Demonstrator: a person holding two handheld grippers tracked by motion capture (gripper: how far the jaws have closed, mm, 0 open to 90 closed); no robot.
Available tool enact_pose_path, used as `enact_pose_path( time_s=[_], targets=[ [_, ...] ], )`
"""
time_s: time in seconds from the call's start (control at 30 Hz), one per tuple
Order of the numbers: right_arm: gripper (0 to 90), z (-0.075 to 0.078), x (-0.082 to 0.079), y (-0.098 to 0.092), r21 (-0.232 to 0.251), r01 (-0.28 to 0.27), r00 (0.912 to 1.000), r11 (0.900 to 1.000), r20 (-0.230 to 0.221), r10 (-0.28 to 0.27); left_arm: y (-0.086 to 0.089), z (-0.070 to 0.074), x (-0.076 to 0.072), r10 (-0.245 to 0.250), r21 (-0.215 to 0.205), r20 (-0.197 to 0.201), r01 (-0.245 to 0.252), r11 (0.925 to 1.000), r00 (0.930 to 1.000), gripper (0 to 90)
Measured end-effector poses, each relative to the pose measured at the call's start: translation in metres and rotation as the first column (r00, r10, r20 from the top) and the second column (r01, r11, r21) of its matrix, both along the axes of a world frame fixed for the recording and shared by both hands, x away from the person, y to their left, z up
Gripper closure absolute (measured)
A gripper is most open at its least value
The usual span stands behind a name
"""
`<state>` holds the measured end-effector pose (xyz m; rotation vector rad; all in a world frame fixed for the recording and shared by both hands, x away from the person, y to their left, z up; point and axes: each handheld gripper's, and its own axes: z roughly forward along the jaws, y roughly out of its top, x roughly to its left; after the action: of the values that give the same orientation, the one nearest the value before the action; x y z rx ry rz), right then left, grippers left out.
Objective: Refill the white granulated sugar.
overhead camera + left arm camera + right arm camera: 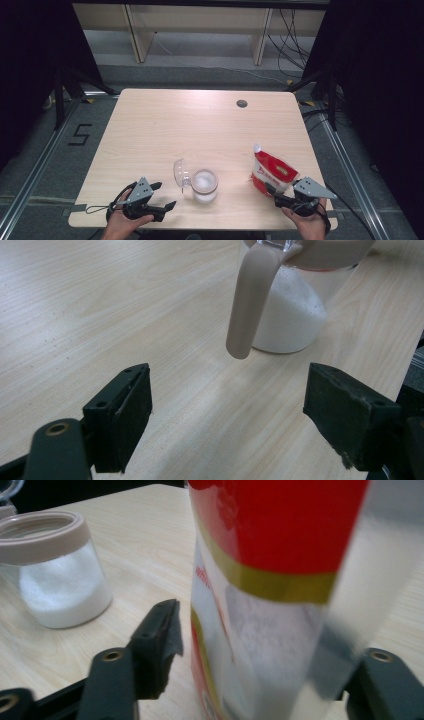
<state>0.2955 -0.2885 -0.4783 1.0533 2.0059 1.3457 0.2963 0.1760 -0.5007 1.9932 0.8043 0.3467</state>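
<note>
The right claw (270, 192) stands released, its jaws spread either side of the red-and-white pouch (271, 173) standing upright near the table's (165, 125) right front. The left claw (165, 195) gapes empty, just left of the open-lidded jar (204, 185) of white powder.

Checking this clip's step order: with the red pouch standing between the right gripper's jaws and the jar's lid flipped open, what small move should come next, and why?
Probably draw the right gripper back off the red-and-white pouch: its jaws stand apart, a gap shows beside the left jaw, and the pouch stands upright on the table. The jar already holds white powder, lid open; the open left gripper waits beside it.
</note>
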Motion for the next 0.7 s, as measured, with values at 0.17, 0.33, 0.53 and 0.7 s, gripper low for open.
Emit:
enact_pose_path(
  time_s=[0.17, 0.33, 0.53, 0.7],
  targets=[
    [36.8, 0.000, -0.008, -0.001, 0.037, 0.024, 0.9995, 0.999, -0.020, -0.023, 0.000, 0.000, 0.000, 0.007, -0.010, 0.004, -0.007, 0.9999, 1.0000, 19.0],
    [35.1, 0.001, -0.011, -0.003, 0.029, 0.033, 0.9992, 0.999, -0.022, -0.032, -0.001, 0.000, 0.001, -0.003, -0.004, 0.002, 0.003, 1.0000, 1.0000, 18.9],
    [32.6, 0.001, -0.017, -0.007, 0.013, 0.058, 0.9979, 0.998, -0.029, -0.058, -0.004, 0.001, 0.001, -0.001, -0.012, -0.007, 0.001, 0.9999, 1.0000, 18.9],
    [31.3, 0.003, -0.024, -0.009, 0.004, 0.074, 0.9966, 0.997, -0.036, -0.073, -0.004, 0.000, 0.001, 0.000, -0.022, -0.006, 0.000, 0.9998, 1.0000, 18.9]
  ],
)
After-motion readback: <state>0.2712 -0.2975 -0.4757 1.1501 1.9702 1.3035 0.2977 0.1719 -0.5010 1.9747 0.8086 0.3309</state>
